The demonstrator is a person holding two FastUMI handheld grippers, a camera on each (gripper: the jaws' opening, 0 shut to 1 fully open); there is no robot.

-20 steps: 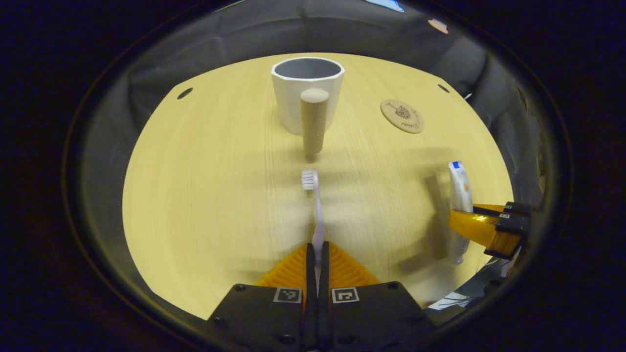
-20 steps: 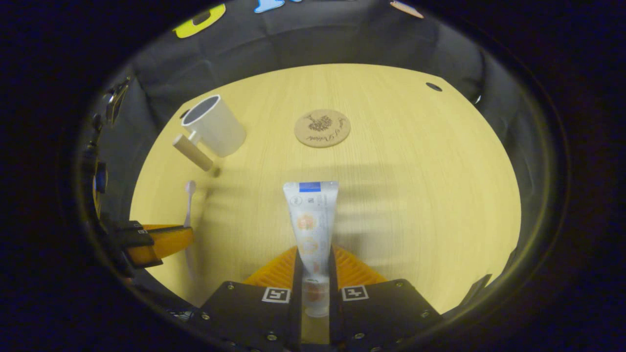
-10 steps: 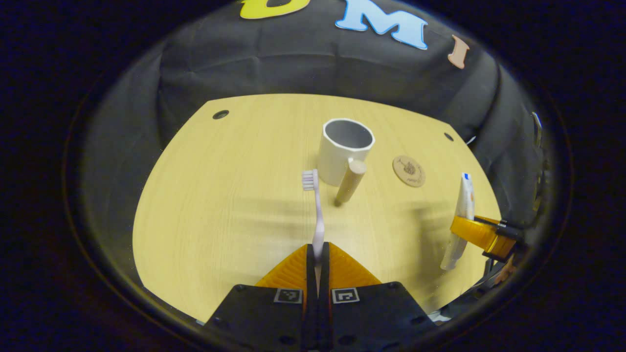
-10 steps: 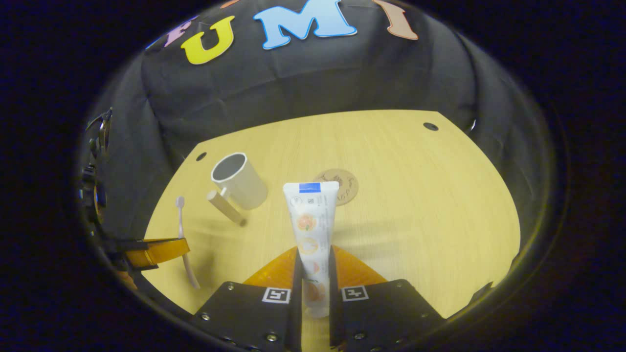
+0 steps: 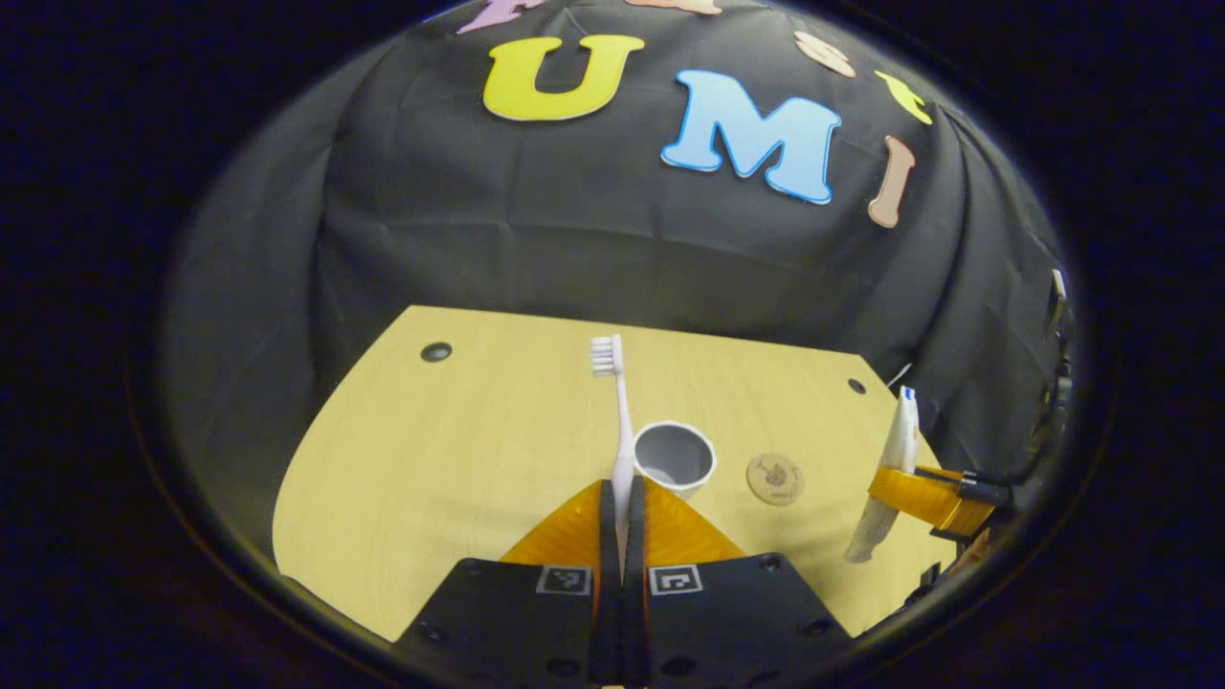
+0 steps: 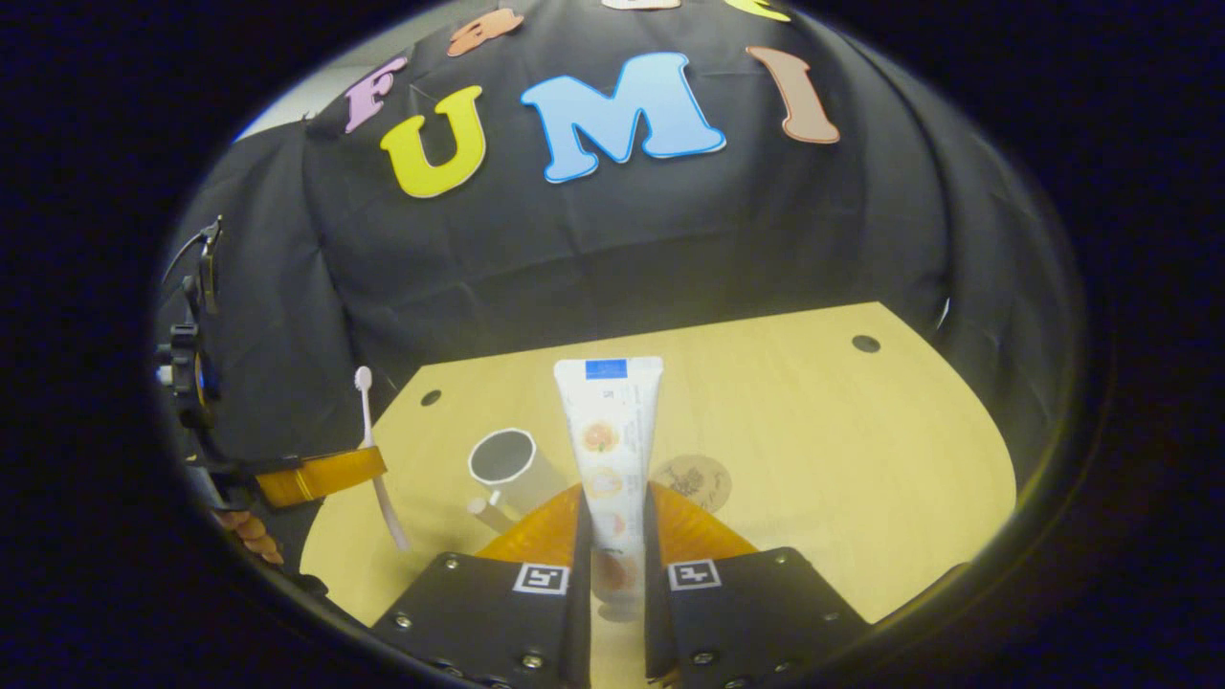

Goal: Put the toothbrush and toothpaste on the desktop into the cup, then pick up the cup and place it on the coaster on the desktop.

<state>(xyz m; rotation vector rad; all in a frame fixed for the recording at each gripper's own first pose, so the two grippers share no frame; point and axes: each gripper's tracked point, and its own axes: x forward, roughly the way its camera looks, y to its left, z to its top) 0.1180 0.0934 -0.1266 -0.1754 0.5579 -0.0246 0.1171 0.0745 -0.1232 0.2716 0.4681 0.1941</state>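
Worktop (image 5: pixel 431 450) below: left tool (image 5: pixel 622 498) clamps light, stiff toothbrush (image 5: pixel 617 421); right tool (image 6: pixel 612 507) pinches soft toothpaste (image 6: pixel 608 431) low.

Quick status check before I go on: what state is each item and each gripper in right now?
toothbrush: held upright, bristles up, off the desktop.
toothpaste: held upright, off the desktop.
cup: standing upright on the desktop, open, nothing inside.
coaster: flat on the desktop, nothing on it.
left gripper: shut on the toothbrush.
right gripper: shut on the toothpaste.
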